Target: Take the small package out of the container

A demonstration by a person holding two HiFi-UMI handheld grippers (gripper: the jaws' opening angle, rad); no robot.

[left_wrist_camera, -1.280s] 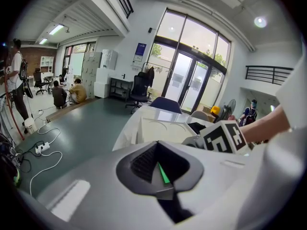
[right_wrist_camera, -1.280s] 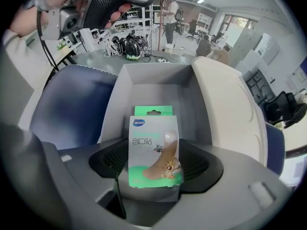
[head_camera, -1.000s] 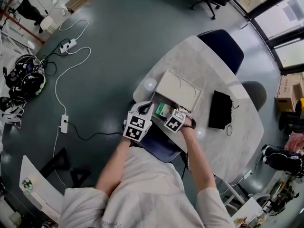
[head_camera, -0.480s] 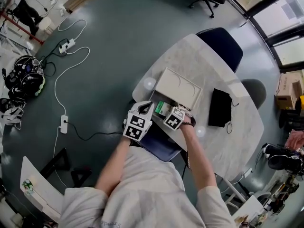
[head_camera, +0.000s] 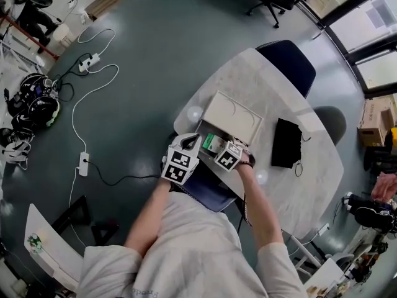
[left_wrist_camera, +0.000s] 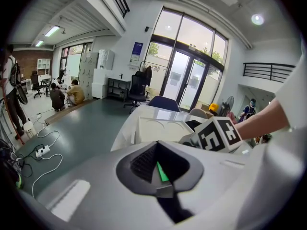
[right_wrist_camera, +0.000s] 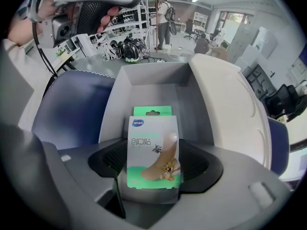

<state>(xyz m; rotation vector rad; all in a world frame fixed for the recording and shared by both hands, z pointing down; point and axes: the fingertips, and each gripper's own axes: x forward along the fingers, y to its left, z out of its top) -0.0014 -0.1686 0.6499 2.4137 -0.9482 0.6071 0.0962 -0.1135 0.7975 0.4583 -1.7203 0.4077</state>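
The right gripper [head_camera: 221,150] is clamped on the small package [right_wrist_camera: 153,152], a green and white card pack with a cartoon print. The pack stands upright between the jaws at the lower middle of the right gripper view. Directly behind it is the open grey box [right_wrist_camera: 144,87], with its pale lid [right_wrist_camera: 225,109] swung out to the right of the frame. In the head view the package shows as a green patch at the near edge of the box, over its open half, in the middle of the frame. Whether it has cleared the box walls cannot be told. The left gripper [left_wrist_camera: 157,164] has its jaws drawn together, with only a thin green sliver showing in the seam, and sits just left of the box. The box rests on a white table [head_camera: 248,79], and a black pouch [head_camera: 286,143] lies to its right.
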